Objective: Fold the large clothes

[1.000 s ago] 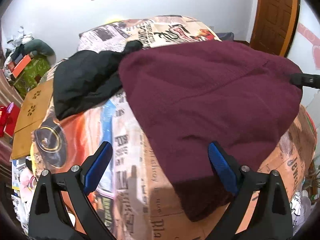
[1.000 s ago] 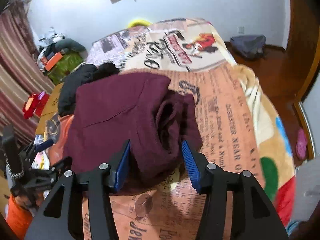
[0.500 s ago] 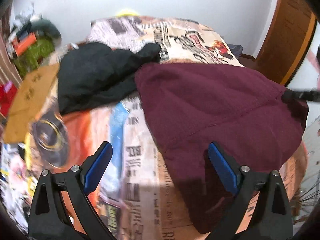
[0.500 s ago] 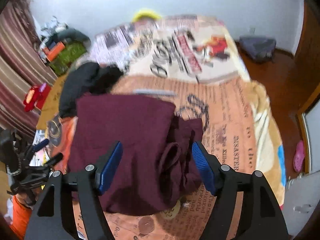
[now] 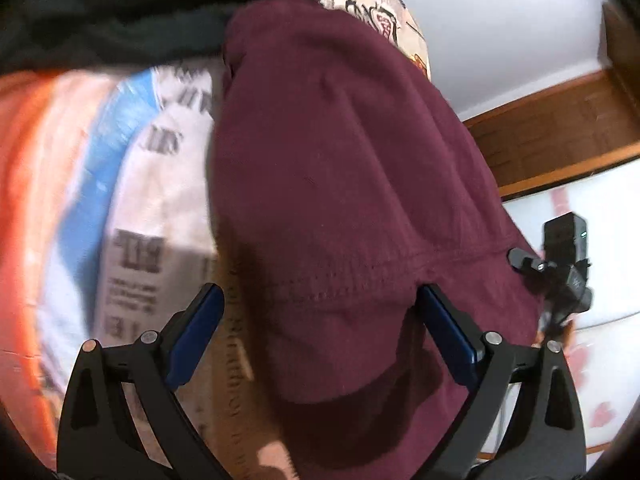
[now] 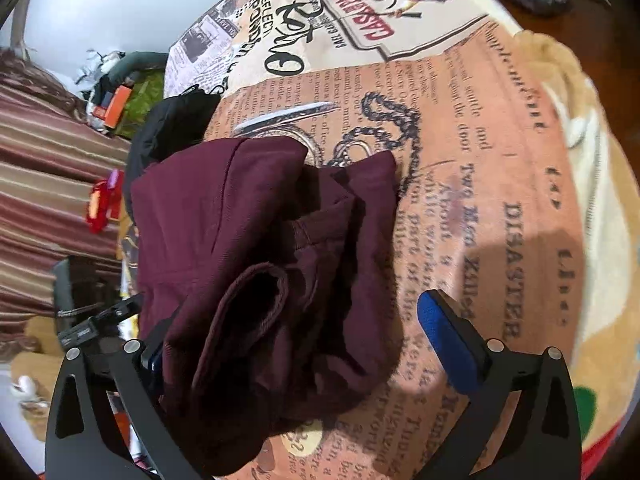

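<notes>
A maroon sweatshirt (image 5: 340,160) lies loosely bunched on the newsprint bedspread (image 5: 152,208). My left gripper (image 5: 320,320) hangs low over its seamed edge, open, with the cloth between the blue pads; the left pad is over bare bedspread. In the right wrist view the sweatshirt (image 6: 260,260) shows a rolled cuff facing me. My right gripper (image 6: 300,348) straddles that bunched end, its jaws opening wide. Its left pad is half hidden behind the cloth, and its right pad (image 6: 448,344) stands clear of the cloth over the bedspread (image 6: 500,180).
A black garment (image 5: 120,12) lies beyond the sweatshirt, and shows in the right wrist view as the same black garment (image 6: 172,128). Striped curtains (image 6: 36,184) and clutter stand at the left. A wooden door (image 5: 560,140) is at the right.
Both grippers have dropped closer to the sweatshirt and tilted down. The right jaws have spread much wider, letting go of the bunched cloth. The left wrist has rolled.
</notes>
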`<action>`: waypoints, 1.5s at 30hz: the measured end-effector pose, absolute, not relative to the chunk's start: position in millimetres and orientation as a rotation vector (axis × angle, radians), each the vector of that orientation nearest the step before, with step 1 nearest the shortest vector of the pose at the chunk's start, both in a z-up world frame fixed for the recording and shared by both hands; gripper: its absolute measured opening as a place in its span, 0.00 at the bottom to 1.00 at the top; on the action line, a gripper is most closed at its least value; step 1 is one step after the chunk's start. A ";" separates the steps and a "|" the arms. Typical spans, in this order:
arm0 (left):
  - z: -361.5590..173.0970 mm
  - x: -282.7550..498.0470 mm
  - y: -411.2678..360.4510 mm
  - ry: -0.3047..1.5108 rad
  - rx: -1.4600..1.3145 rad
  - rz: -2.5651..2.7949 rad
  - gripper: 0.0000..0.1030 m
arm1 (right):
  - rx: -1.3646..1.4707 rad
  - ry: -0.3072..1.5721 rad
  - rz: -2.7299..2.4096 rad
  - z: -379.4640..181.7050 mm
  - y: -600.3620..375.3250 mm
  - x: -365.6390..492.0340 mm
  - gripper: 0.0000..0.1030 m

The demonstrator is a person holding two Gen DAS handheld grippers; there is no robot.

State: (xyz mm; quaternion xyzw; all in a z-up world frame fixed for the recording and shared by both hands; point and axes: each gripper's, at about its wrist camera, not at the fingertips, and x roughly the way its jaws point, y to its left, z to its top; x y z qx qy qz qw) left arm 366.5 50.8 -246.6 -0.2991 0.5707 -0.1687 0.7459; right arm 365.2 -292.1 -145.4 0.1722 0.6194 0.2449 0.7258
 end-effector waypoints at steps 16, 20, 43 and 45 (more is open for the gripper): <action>-233.2 374.7 29.4 1.197 -0.587 -0.368 0.80 | 0.417 1.369 0.586 -140.0 -275.0 360.8 0.69; -212.8 365.3 15.8 1.162 -0.472 -0.332 0.65 | 0.355 1.337 0.552 -125.6 -263.5 352.3 0.56; -9.6 349.1 135.6 0.793 -0.324 -0.283 0.43 | 0.236 0.933 0.750 8.4 -128.3 372.6 0.42; -2.5 363.2 147.3 0.785 -0.306 -0.270 0.43 | 0.237 0.907 0.766 11.8 -113.3 385.1 0.42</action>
